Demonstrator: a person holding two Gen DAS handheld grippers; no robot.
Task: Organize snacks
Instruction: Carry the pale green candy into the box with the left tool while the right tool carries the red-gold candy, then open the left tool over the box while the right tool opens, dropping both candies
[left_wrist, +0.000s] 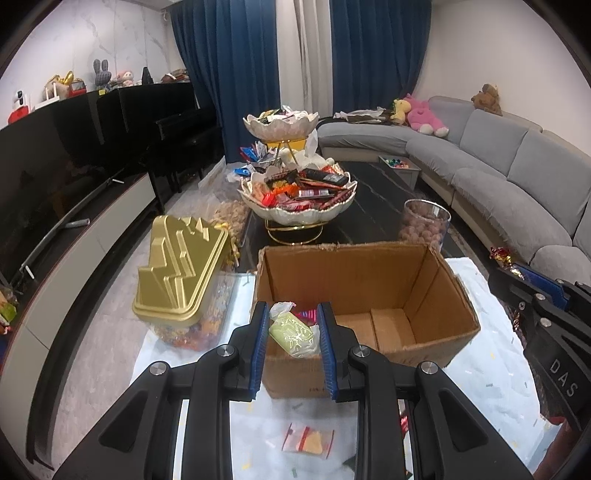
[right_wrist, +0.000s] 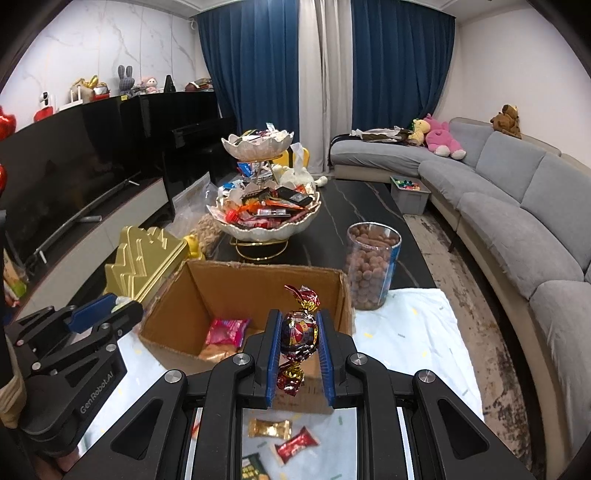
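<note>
Two grippers hover above the open brown cardboard box (left_wrist: 365, 295), left gripper (left_wrist: 293, 332) jaws clamped on a pale green wrapped snack (left_wrist: 293, 332), right gripper (right_wrist: 297, 338) jaws clamped on a red-gold foil candy (right_wrist: 298, 334); next, release at 12 o'clock.

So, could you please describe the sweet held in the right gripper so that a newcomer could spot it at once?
Find the open cardboard box on the white cloth. Just before its near right corner, the right gripper clamps a round foil sweet. Unlike the flat packets below, it is ball-shaped, red and gold, with twisted ends.
</note>
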